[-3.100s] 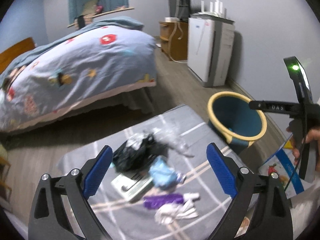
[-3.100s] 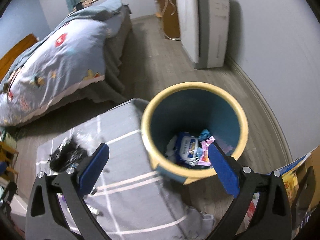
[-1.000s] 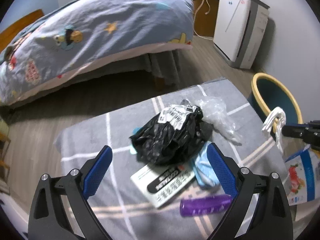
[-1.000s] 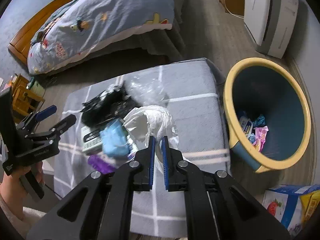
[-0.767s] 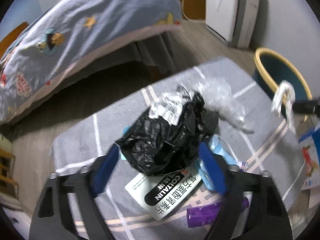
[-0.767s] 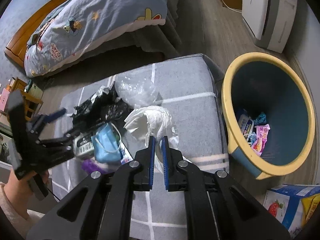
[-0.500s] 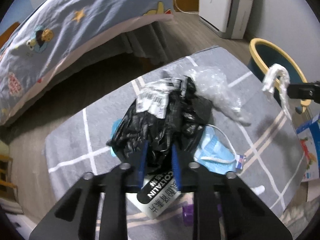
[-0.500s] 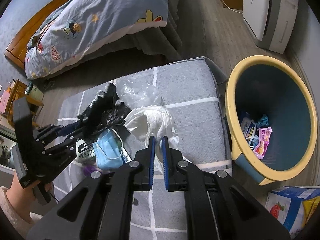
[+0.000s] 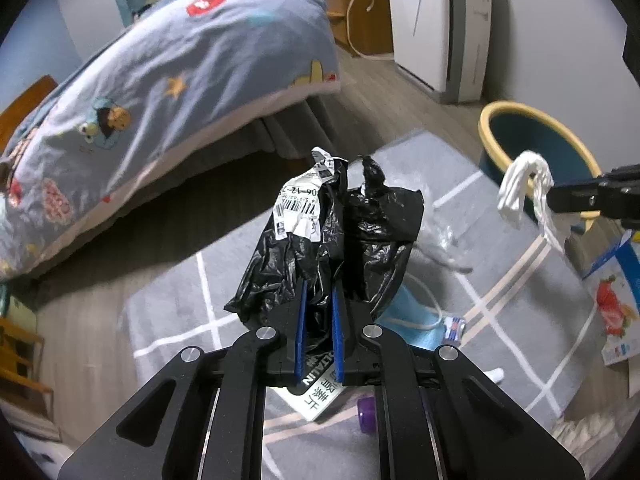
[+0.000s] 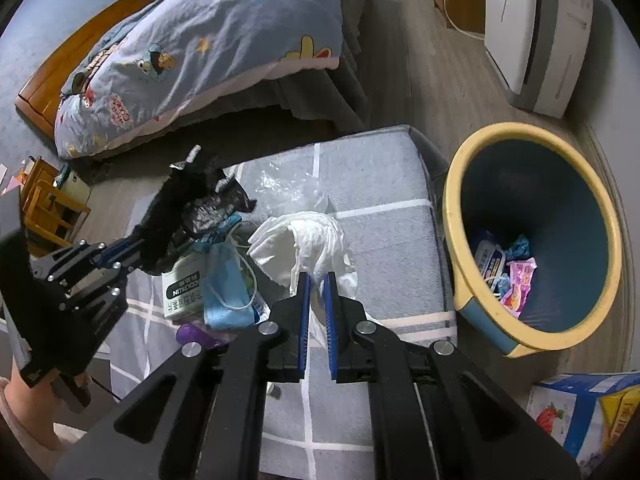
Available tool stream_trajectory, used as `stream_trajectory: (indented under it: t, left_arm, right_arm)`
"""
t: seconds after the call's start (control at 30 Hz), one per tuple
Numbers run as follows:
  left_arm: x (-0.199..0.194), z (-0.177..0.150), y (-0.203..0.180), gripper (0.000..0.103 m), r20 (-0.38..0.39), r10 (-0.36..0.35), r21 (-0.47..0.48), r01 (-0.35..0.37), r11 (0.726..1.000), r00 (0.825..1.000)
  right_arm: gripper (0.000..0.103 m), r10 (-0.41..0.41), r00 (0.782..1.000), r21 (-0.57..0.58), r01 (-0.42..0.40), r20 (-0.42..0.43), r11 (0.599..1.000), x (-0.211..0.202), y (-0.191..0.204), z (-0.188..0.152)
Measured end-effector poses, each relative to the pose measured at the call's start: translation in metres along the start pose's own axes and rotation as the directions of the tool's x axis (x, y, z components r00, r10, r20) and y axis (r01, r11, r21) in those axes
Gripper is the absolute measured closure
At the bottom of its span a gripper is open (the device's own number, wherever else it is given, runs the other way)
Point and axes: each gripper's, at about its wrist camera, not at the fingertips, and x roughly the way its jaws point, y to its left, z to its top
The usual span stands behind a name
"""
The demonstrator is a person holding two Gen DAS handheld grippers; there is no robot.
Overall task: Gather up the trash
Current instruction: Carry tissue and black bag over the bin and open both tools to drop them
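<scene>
Bedroom, grey checked mat [image 10: 384,216]. Our left gripper [image 9: 318,320] clamped on crumpled black plastic bag [image 9: 340,236]; right gripper [image 10: 315,300] clamped on white tissue wad [image 10: 308,240], both lifted for yellow-rimmed blue bin [image 10: 452,216] at three o'clock.

Left gripper [image 9: 318,300] jaws just closing onto black plastic bag [image 9: 340,240], now raised off grey mat [image 9: 180,292].

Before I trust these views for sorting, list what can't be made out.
- Black plastic bag contents: opaque, left gripper shut on it.
- White box label: half covered by the blue face mask in the right wrist view.
- Trash bin bottom: near wall hides part.
- Purple item: behind gripper arm.
</scene>
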Motion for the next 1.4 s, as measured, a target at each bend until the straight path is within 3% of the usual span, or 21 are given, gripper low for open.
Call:
stream_trajectory:
  t: [0.2,0.37,0.5,0.8,0.97,1.1,1.2,1.4]
  left_arm:
    - [-0.038,0.015,-0.005,0.091,0.113,-0.006,-0.020,0.008,1.000,0.994]
    - [-0.068,0.032,-0.016,0.091,0.208,-0.065,-0.012,0.069,0.998,0.976]
    - [-0.080,0.040,-0.040,0.091,0.241,-0.129,0.027,0.126,0.992,0.962]
    - [-0.079,0.059,-0.114,0.091,0.216,-0.258,0.114,0.238,0.965,0.942]
    - [-0.066,0.078,-0.144,0.091,0.173,-0.331,0.108,0.316,0.942,0.927]
    - [-0.056,0.098,-0.168,0.091,0.154,-0.338,0.137,0.319,0.938,0.928]
    - [-0.045,0.112,-0.182,0.091,0.141,-0.373,0.127,0.357,0.925,0.917]
    - [-0.016,0.126,-0.213,0.091,0.098,-0.355,0.187,0.334,0.924,0.930]
  right_arm:
    - [0.096,-0.003,0.998,0.026,0.001,0.061,1.000,-0.022,-0.011,0.006]
    - [0.096,-0.022,0.994,0.064,0.015,0.104,0.998,-0.036,-0.029,0.011]
    - [0.096,-0.021,0.991,0.114,0.006,0.132,0.993,-0.047,-0.050,0.014]
    - [0.096,-0.071,0.985,0.207,0.038,0.155,0.978,-0.062,-0.102,0.017]
    - [0.096,-0.118,0.981,0.301,0.067,0.156,0.951,-0.068,-0.146,0.015]
    - [0.096,-0.148,0.977,0.394,0.078,0.152,0.916,-0.068,-0.183,0.008]
    - [0.096,-0.149,0.979,0.455,0.071,0.137,0.887,-0.059,-0.203,-0.001]
    - [0.096,-0.164,0.981,0.531,0.086,0.101,0.843,-0.042,-0.230,-0.013]
